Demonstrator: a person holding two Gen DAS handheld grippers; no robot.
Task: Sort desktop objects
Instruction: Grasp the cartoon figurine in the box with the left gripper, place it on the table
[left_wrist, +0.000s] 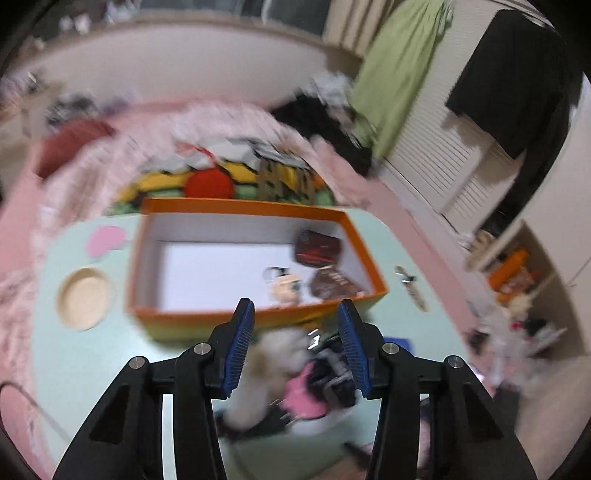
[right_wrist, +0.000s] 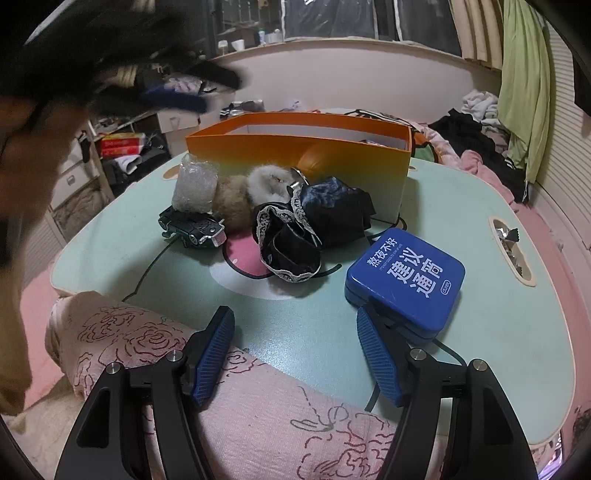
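Item 1: my left gripper (left_wrist: 297, 339), raised over the table (left_wrist: 92, 354), aimed down at the orange box (left_wrist: 258, 314); its jaws stand apart with nothing pressed between the pads, the view badly blurred. Item 2: my right gripper (right_wrist: 295, 354), low at the table's near edge above a rose-print cloth (right_wrist: 258, 417), jaws apart and empty. Item 3: the box, open-topped, at the far side of the table; inside, toward its right end, 2 dark packets (left_wrist: 325, 262) and 1 small pale object I cannot identify. Item 4: unsorted pile in front of the box, touching or nearly so: bubble wrap (right_wrist: 194, 184), toy car (right_wrist: 194, 229), 2 fur pompoms (right_wrist: 251, 192), black lace-trimmed cloth (right_wrist: 295, 236). Item 5: blue tin (right_wrist: 404, 284), flat on the table, just beyond my right gripper's right finger. Item 6: round pale dish (left_wrist: 85, 297), left of the box. Item 7: a person's head, blurred, at the right view's left edge.
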